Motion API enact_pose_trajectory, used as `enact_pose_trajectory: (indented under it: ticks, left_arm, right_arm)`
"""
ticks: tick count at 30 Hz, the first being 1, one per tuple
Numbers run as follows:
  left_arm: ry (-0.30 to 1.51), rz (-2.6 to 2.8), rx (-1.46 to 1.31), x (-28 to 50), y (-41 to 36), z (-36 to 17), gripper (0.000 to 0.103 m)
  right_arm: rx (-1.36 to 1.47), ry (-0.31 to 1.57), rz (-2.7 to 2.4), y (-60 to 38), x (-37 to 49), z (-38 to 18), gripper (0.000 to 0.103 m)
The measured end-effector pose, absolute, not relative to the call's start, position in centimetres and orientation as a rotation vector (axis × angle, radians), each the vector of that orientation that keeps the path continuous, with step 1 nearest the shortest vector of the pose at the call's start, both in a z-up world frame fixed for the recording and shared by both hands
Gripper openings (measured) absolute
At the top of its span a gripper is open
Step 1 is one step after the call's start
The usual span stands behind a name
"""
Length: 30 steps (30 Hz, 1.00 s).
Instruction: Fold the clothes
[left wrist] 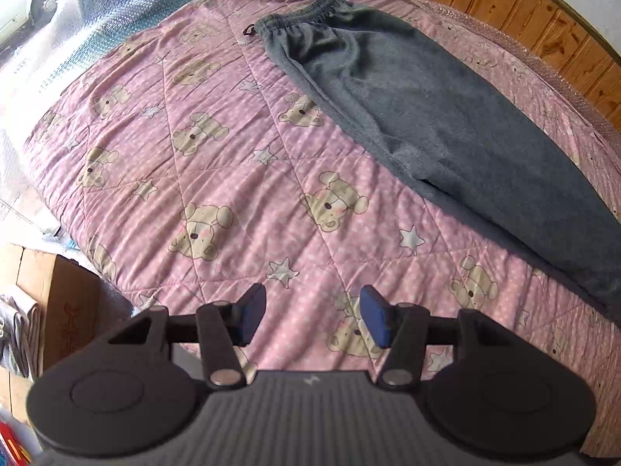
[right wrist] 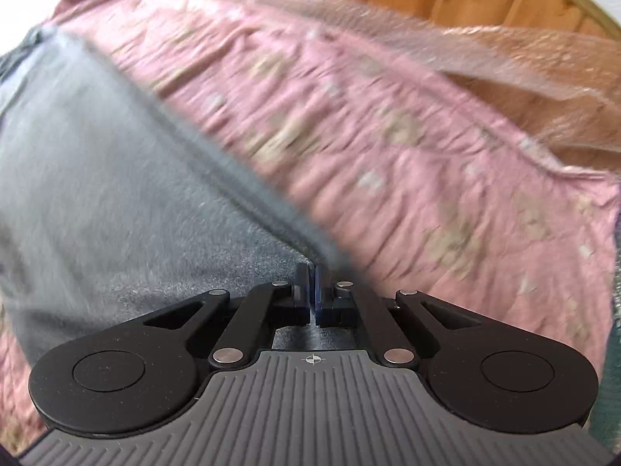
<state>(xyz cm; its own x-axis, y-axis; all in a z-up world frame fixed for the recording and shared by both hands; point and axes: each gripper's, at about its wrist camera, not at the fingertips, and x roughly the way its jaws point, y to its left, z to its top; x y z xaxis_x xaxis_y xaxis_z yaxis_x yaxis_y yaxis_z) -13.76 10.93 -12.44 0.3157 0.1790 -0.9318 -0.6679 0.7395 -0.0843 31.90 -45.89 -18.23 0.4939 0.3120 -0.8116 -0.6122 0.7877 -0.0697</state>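
Grey trousers lie folded lengthwise near the bed's headboard edge; cross folds remain. Right gripper clenches their edge; left gripper is released.

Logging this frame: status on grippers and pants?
Left gripper open, empty, over quilt. Right gripper shut on grey pants edge. Nothing obstructing.

fuzzy grey fleece trousers, quilted cotton bedspread
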Motion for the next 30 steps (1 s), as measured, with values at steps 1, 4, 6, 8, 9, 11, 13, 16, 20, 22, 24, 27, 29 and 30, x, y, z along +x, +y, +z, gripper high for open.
enact_pose_trajectory:
  ticks: [1,4,6,8,9,11,13,16,20,22,24,27,29,30]
  left_arm:
    - [1.115,0.6,-0.526,-13.7,10.7,-12.4,0.054]
    - [1.109,0.582,-0.532,-12.2,9.8,-12.1,0.054]
    - [1.106,0.552,-0.47,-10.8,8.6,-11.4,0.054]
    - [1.104,0.53,-0.41,-9.7,7.6,-11.0,0.055]
    - [1.103,0.52,-0.4,-9.3,7.3,-10.9,0.056]
    - [1.11,0.495,-0.42,-8.3,7.0,-11.5,0.056]
    - [1.13,0.458,-0.444,-7.1,6.6,-12.7,0.056]
    - [1.186,0.382,-0.396,-4.9,4.4,-15.3,0.055]
    - [1.187,0.25,-0.291,-0.2,0.2,-15.7,0.055]
    - [1.171,0.179,-0.272,1.8,-2.1,-15.6,0.058]
    - [1.174,0.103,-0.273,3.9,-4.4,-15.9,0.059]
    - [1.199,-0.027,-0.254,7.7,-8.7,-16.2,0.059]
    - [1.184,-0.126,-0.249,10.5,-11.9,-15.5,0.059]
    - [1.17,-0.181,-0.249,12.2,-13.8,-14.8,0.059]
  right_arm:
    - [-0.342,0.876,0.566,-46.5,31.7,-17.9,0.0]
    - [-0.246,0.831,0.537,-48.2,30.9,-16.7,0.007]
    - [-0.182,0.801,0.516,-49.3,30.4,-16.0,0.023]
    - [-0.118,0.77,0.496,-50.5,30.0,-15.3,0.03]
    - [-0.086,0.754,0.485,-51.1,29.7,-14.9,0.029]
    - [-0.018,0.729,0.473,-52.4,28.6,-14.4,0.029]
    - [0.014,0.765,0.46,-53.3,26.5,-16.4,0.028]
    - [-0.063,0.845,0.369,-52.9,25.4,-21.1,0.024]
    - [0.101,0.785,0.257,-54.5,23.3,-20.4,0.024]
    - [0.199,0.73,0.211,-56.1,21.0,-19.6,0.061]
    - [0.275,0.705,0.168,-57.4,19.3,-19.5,0.067]
    - [0.296,0.788,0.126,-58.5,19.2,-22.1,0.065]
    - [0.32,0.79,0.144,-58.5,19.2,-22.7,0.06]
    - [0.326,0.79,0.152,-58.4,19.3,-22.6,0.032]
